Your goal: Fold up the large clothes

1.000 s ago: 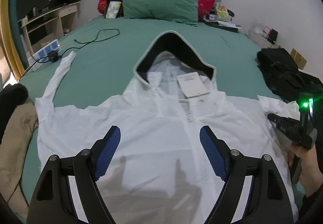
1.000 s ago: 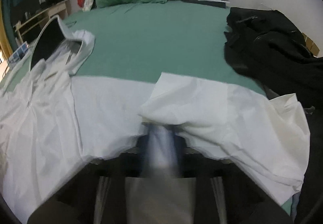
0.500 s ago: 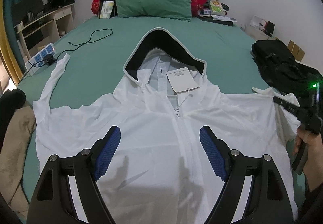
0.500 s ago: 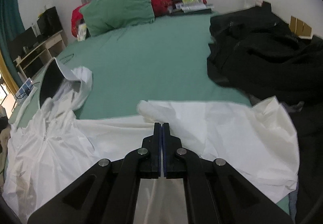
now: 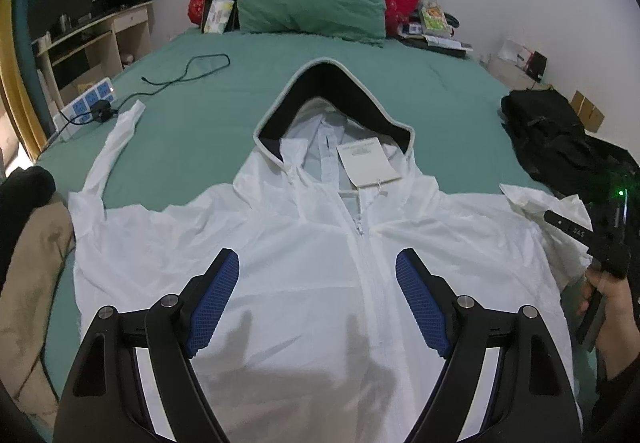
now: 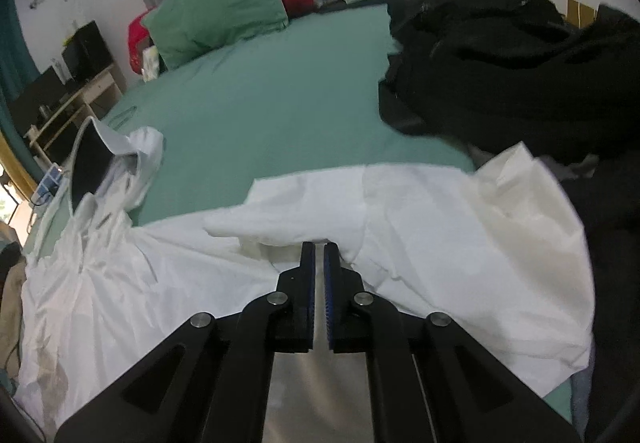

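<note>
right gripper rolled and slid toward the bed's right edge; white jacket's right sleeve now spread flatter, cuff fold opened out.

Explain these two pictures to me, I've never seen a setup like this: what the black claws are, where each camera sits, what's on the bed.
There is no robot here. A person holds a two-finger gripper in each hand, and a camera on each looks along its fingers. In the left-hand view, the left gripper is open above a white hooded jacket spread on the green bed, holding nothing. At that view's right edge, the person's hand holds the other tool. In the right-hand view, the right gripper is shut at the crumpled white sleeve; whether it pinches cloth I cannot tell. Black clothes lie beyond.
</note>
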`<state>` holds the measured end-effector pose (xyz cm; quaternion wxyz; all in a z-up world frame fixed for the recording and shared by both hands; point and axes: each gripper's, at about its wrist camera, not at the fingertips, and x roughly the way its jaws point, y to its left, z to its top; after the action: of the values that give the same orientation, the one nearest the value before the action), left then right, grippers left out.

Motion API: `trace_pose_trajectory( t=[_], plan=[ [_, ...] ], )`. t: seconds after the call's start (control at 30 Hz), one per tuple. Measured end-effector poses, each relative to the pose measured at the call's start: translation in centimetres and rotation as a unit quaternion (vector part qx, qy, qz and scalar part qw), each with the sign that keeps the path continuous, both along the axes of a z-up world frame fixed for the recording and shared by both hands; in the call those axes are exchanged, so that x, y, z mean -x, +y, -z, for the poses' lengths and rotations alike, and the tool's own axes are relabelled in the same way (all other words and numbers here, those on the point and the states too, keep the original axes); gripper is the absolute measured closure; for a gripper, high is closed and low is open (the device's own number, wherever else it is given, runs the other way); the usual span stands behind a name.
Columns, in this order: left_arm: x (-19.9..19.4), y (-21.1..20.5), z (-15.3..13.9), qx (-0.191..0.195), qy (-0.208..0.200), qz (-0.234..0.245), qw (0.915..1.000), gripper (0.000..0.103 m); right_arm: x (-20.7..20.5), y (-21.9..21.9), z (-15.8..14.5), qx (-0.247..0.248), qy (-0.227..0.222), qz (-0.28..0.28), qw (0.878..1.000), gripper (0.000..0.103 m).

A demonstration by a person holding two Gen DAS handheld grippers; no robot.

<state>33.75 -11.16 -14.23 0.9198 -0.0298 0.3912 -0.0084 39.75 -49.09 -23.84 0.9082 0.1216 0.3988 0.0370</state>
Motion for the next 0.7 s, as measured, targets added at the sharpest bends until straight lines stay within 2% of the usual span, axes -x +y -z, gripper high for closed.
trace_pose_trajectory(
  t=[0.1, 0.2, 0.33, 0.37, 0.4, 0.43, 0.47, 0.6, 0.63, 0.67, 0.7],
  plan=[
    [-0.1, 1.1, 0.0, 0.002, 0.001, -0.003, 1.0000, 0.019, 0.3, -0.2, -0.7, -0.013, -0.019, -0.002, 1.000, 0.102],
    [-0.1, 2.2, 0.0, 0.001, 0.000, -0.004, 1.0000, 0.019, 0.2, 0.3, -1.5, -0.003, -0.031, -0.008, 0.999, 0.102],
    [-0.2, 3.5, 0.0, 0.001, 0.001, -0.004, 1.0000, 0.019, -0.6, 3.1, -2.2, 0.037, -0.018, -0.071, 0.997, 0.101],
    [-0.1, 3.9, 0.0, 0.001, 0.000, -0.004, 1.0000, 0.019, -1.0, 3.9, -2.1, 0.048, -0.008, -0.085, 0.995, 0.092],
    [-0.1, 4.0, 0.0, 0.000, -0.001, -0.005, 1.0000, 0.019, -1.4, 5.1, -1.9, 0.073, 0.002, -0.093, 0.993, 0.078],
    [-0.1, 4.4, 0.0, 0.000, -0.001, -0.006, 1.0000, 0.019, -1.7, 5.8, -1.7, 0.087, 0.002, -0.096, 0.992, 0.036],
    [-0.1, 4.7, -0.1, 0.000, -0.001, -0.007, 1.0000, 0.019, -1.8, 6.3, -1.5, 0.090, -0.001, -0.100, 0.991, 0.018],
    [-0.1, 5.8, 0.0, 0.006, -0.002, -0.016, 0.9999, 0.019, -3.1, 6.7, -0.2, 0.105, 0.006, -0.073, 0.992, 0.019],
    [-0.1, 6.0, 0.0, 0.006, -0.003, -0.016, 0.9998, 0.019, -3.3, 6.4, 0.0, 0.098, 0.007, -0.070, 0.993, 0.028],
    [0.0, 6.1, 0.1, 0.005, -0.003, -0.017, 0.9998, 0.019, -3.5, 6.0, 0.3, 0.093, 0.013, -0.063, 0.994, 0.048],
    [0.0, 6.3, 0.1, 0.004, -0.002, -0.017, 0.9998, 0.019, -3.9, 5.5, 0.9, 0.088, 0.026, -0.055, 0.994, 0.057]
  ],
)
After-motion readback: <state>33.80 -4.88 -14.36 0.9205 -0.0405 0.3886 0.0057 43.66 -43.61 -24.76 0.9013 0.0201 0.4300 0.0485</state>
